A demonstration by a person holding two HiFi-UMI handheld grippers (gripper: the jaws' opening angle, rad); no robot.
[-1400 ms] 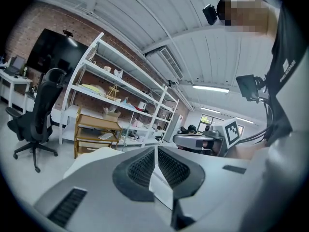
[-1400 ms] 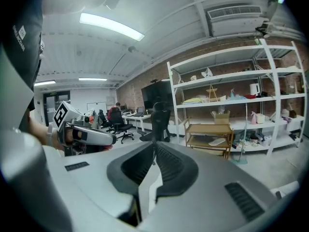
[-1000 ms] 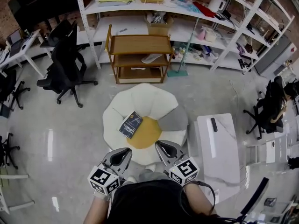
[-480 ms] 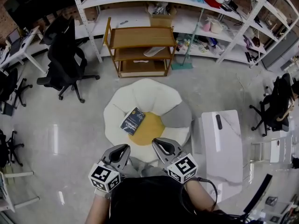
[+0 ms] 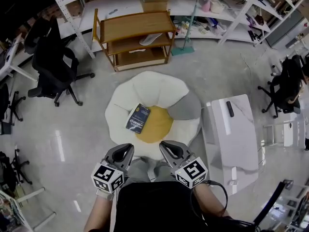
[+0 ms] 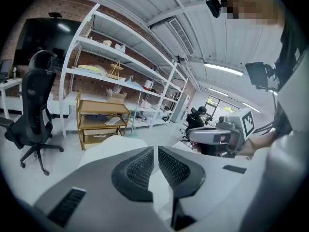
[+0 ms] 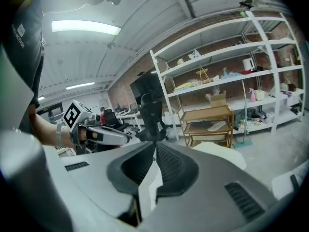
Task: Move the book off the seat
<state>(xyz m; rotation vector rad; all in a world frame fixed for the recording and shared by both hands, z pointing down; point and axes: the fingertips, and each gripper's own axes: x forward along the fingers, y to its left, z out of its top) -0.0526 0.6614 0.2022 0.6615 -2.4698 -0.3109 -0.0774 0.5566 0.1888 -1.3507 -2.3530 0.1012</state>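
A dark blue book (image 5: 139, 118) lies flat on the left part of a round, petal-shaped white seat (image 5: 159, 88) with a yellow middle and one grey petal. My left gripper (image 5: 126, 152) and right gripper (image 5: 165, 148) hover side by side just short of the seat's near edge. Both are shut with nothing between the jaws. In the left gripper view the shut left gripper (image 6: 155, 151) points over the seat's white rim (image 6: 115, 144). In the right gripper view the right gripper (image 7: 155, 146) is shut too. The book is hidden in both gripper views.
A low white table (image 5: 237, 141) with a dark remote (image 5: 230, 108) stands right of the seat. Beyond the seat is a wooden shelf cart (image 5: 133, 37) before long white shelving (image 5: 188, 4). Black office chairs stand at far left (image 5: 50, 64) and far right (image 5: 286, 83).
The view has moved forward: the seat and book have shifted nearer the middle of the picture. Both grippers stay shut and side by side, now closer to the seat's near edge.
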